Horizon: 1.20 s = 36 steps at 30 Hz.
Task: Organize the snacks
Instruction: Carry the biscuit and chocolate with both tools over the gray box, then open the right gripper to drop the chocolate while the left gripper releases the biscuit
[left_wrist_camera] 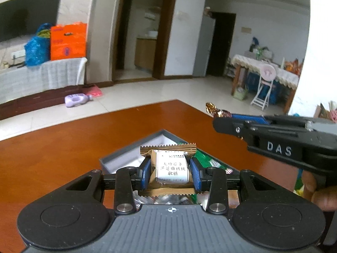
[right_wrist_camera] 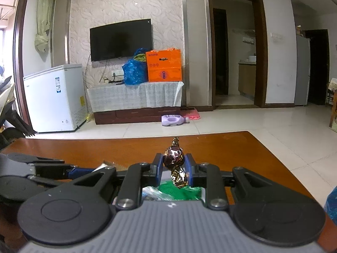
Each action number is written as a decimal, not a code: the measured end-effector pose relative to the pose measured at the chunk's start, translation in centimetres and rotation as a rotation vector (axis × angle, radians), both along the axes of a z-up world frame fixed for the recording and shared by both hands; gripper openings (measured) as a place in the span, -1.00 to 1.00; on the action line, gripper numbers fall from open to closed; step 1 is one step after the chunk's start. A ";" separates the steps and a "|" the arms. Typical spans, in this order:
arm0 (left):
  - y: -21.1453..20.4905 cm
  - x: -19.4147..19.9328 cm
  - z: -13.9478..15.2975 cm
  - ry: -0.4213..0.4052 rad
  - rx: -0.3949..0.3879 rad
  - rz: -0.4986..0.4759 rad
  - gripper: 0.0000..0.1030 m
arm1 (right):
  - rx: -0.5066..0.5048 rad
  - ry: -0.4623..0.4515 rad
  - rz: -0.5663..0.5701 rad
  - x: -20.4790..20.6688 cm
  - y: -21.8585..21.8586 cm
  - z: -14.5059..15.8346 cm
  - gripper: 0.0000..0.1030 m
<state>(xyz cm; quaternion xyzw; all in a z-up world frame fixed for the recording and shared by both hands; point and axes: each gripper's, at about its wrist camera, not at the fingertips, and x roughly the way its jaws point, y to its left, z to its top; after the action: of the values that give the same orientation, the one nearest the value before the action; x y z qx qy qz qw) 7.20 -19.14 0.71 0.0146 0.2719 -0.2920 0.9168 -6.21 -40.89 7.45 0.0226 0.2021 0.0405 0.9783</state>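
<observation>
Bare table (left_wrist_camera: 63, 147) left of box (left_wrist_camera: 126, 154); right gripper (left_wrist_camera: 223, 119) crowds right side.

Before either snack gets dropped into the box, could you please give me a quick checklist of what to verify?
1. Left gripper grips the brown cake packet: ok.
2. Right gripper grips the foil-wrapped candy: ok.
3. Grey box lies below the left gripper: ok.
4. Free space in the box: some white floor shows; ok.
5. Grippers apart, no contact: ok.
6. Candy directly above the box: cannot tell.
</observation>
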 end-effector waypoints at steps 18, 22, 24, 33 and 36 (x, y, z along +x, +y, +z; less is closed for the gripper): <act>-3.6 -0.6 -2.7 0.043 0.076 -0.077 -0.23 | 0.012 0.119 0.031 -0.9 -1.7 -3.0 -0.55; -3.9 -0.8 -3.2 0.048 0.096 -0.087 -0.23 | 0.002 0.142 0.043 -0.4 -1.1 -3.1 -0.55; -4.1 -0.9 -3.5 0.051 0.106 -0.090 -0.23 | -0.009 0.154 0.050 -0.4 -1.0 -3.4 -0.55; -4.7 -1.0 -4.7 0.070 0.142 -0.102 -0.22 | -0.026 0.205 0.070 -0.8 -1.0 -4.9 -0.55; -4.7 -1.1 -4.9 0.070 0.152 -0.105 -0.22 | -0.029 0.217 0.075 -0.6 -1.0 -5.1 -0.55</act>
<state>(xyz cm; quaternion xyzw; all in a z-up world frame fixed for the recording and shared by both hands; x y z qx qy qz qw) 6.06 -23.89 -4.24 0.0881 0.3240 -0.3187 0.8864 -6.76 -41.92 2.31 0.0053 0.3083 0.0716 0.9486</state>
